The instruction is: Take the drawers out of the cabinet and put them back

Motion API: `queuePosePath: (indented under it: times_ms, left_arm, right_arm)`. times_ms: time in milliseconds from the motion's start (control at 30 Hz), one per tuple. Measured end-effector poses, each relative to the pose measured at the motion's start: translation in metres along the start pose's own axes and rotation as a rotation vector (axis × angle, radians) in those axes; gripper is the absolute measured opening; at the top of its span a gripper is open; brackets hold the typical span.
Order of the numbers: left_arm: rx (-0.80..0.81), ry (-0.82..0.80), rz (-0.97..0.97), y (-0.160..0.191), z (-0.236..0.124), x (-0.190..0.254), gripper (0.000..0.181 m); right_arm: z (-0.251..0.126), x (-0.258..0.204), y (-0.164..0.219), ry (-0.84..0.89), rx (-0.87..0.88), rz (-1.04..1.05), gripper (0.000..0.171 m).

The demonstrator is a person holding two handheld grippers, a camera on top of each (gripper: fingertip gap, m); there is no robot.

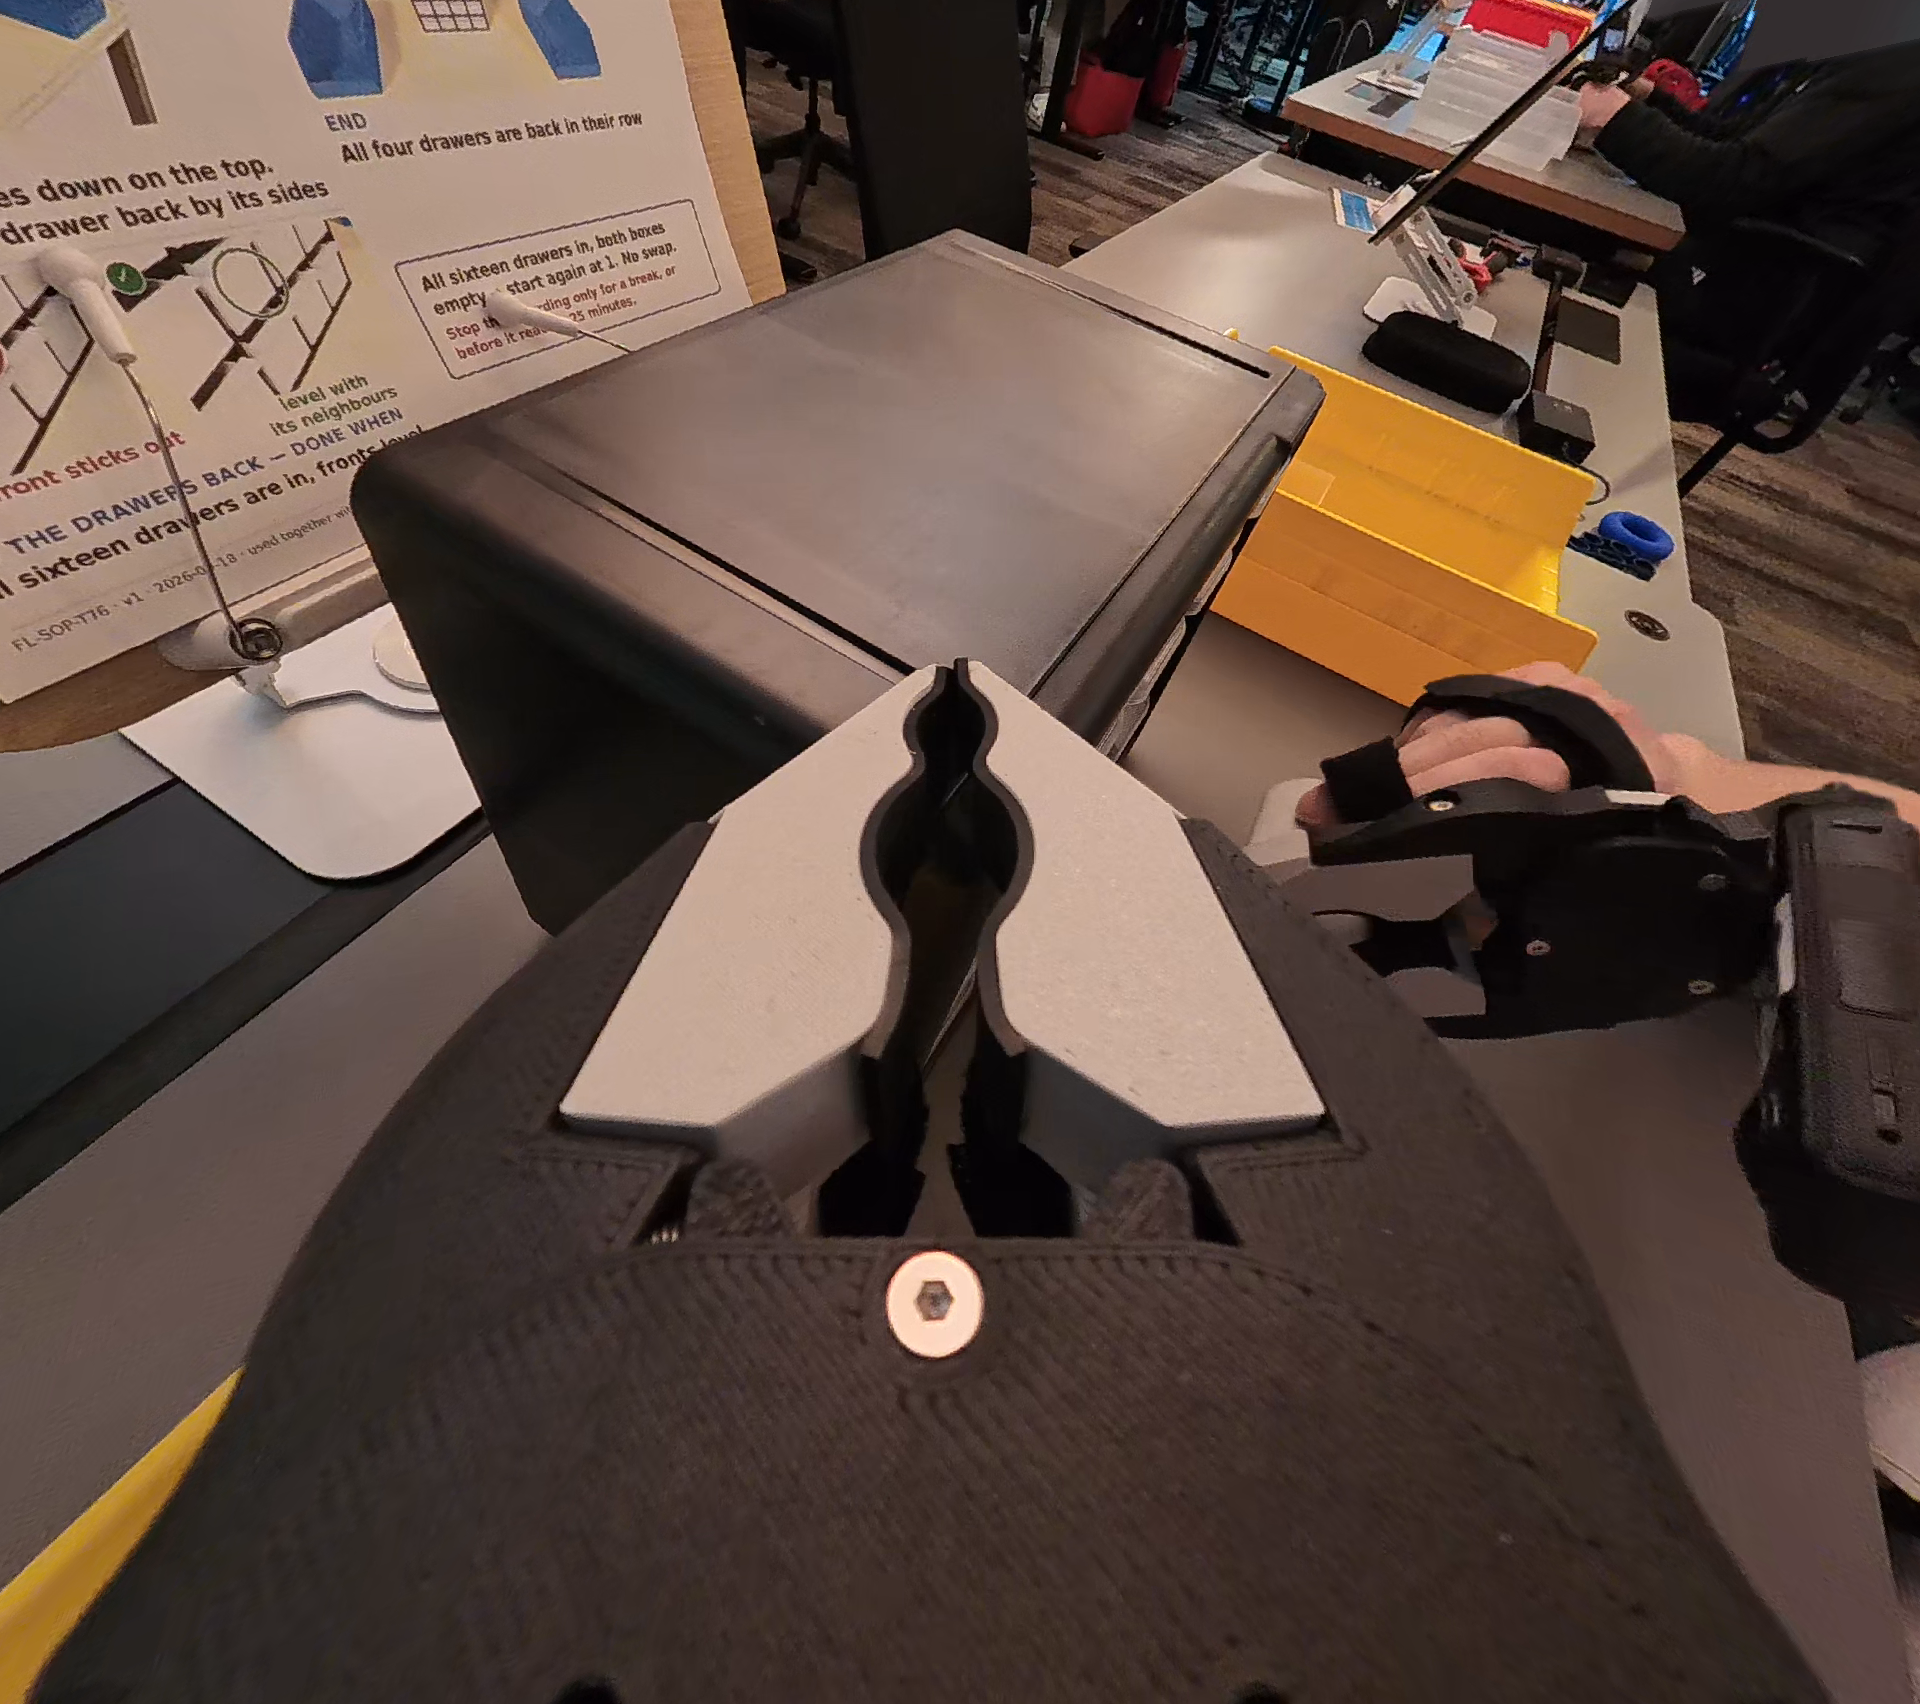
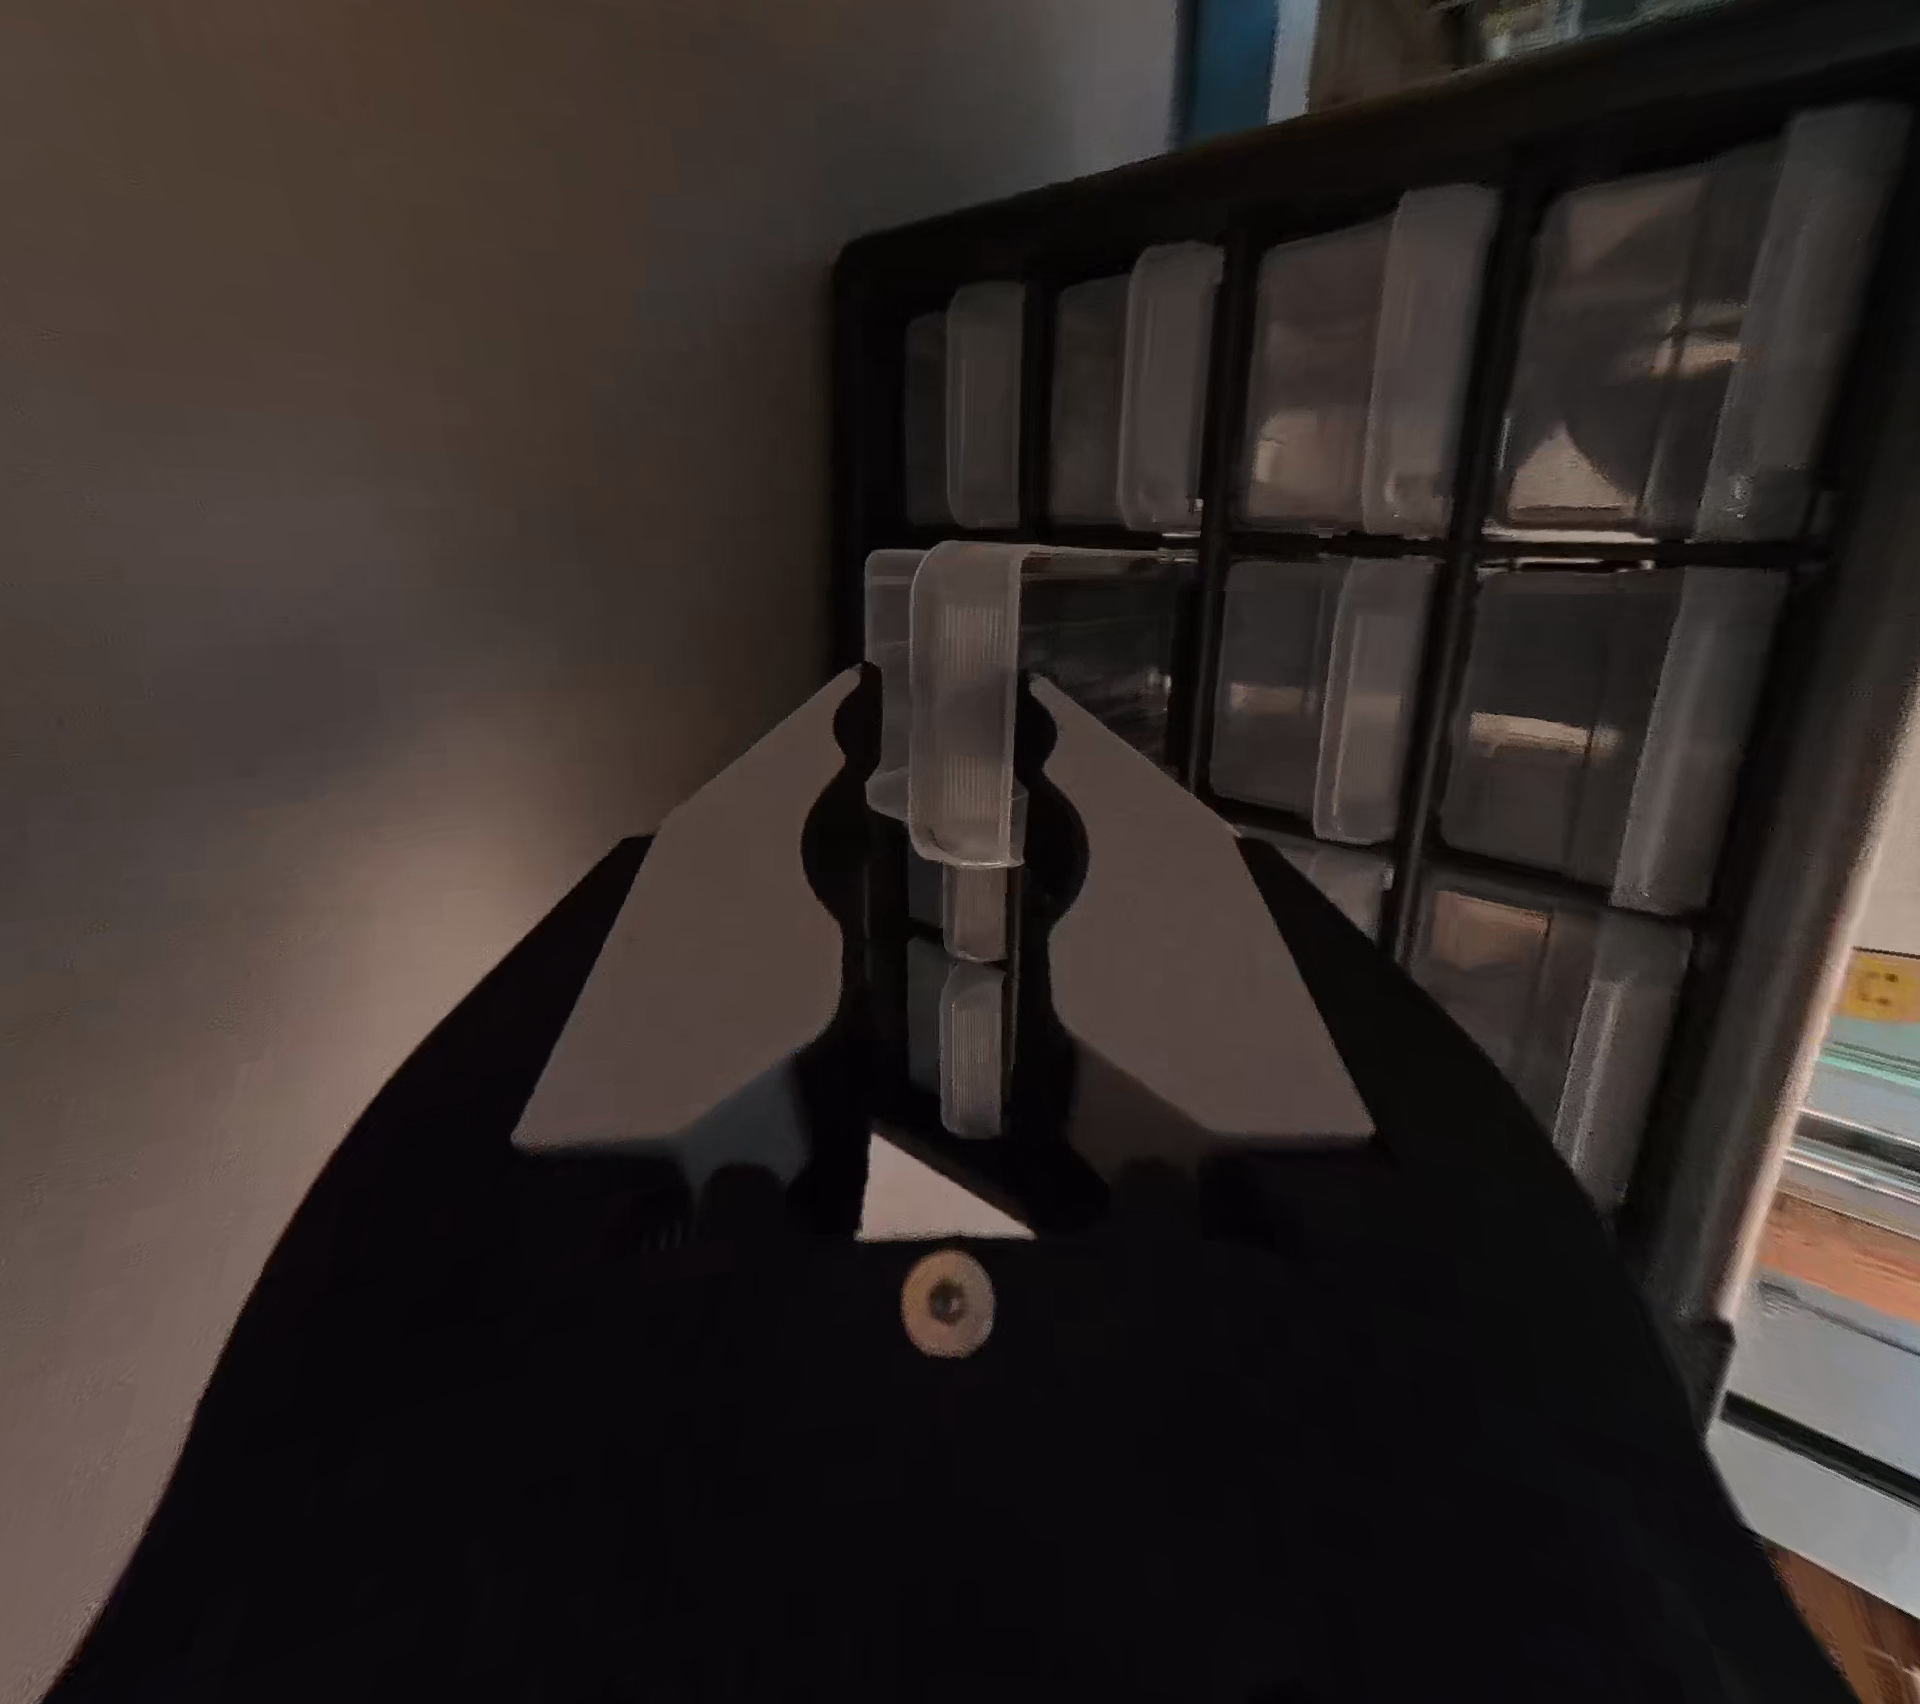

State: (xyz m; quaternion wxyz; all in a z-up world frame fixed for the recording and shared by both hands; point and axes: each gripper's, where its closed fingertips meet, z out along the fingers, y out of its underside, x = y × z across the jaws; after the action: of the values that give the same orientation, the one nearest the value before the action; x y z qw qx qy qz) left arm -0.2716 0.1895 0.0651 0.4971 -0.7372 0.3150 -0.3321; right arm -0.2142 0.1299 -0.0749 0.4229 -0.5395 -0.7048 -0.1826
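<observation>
Drawers (image 2: pixel 1340 397) sit in the black cabinet (image 1: pixel 883 449), which stands mid-desk (image 1: pixel 260 1083); going left to right in the left wrist view we see an instruction sheet (image 1: pixel 343 179) propped on a stand at far left, then the cabinet's side and top, then a yellow bin (image 1: pixel 1413 553) just beside its right side. Our left gripper (image 1: pixel 961 678) hovers near the cabinet's upper front corner, fingers together, nothing between them. Right of it, the hand (image 1: pixel 1496 740) holds the right gripper (image 1: pixel 1351 916) low at the cabinet front. In the right wrist view the picture is rolled sideways, so the grid of clear drawers runs tilted. One drawer (image 2: pixel 1039 615) in the left column sticks out of its slot towards us, the others look flush. Our right gripper (image 2: pixel 951 683) has its fingers (image 2: pixel 758 833) clamped on that drawer's clear handle tab (image 2: pixel 961 719), one tip on each side. Far background is blurred; we can't tell what's there.
</observation>
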Motion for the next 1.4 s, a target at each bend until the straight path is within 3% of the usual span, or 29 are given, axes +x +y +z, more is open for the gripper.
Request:
queuePosePath:
  times_ms: [233,700,1267,1400]
  left_arm:
    - [0.000,-0.001,0.001,0.000,0.000,0.000,0.000]
    - [0.000,-0.001,-0.001,0.000,0.000,0.000,0.000]
    - [-0.002,-0.002,0.001,0.001,0.001,0.000,0.000]
    - [-0.002,-0.003,0.001,0.000,0.001,0.000,0.000]
  right_arm:
    - [-0.012,-0.008,-0.010,-0.140,0.048,0.145,0.018]
    - [-0.051,-0.035,-0.033,-0.199,0.084,0.092,0.017]
    - [-0.061,-0.039,-0.016,-0.166,0.067,0.077,0.018]
    - [-0.065,-0.033,-0.018,-0.270,0.160,0.189,0.018]
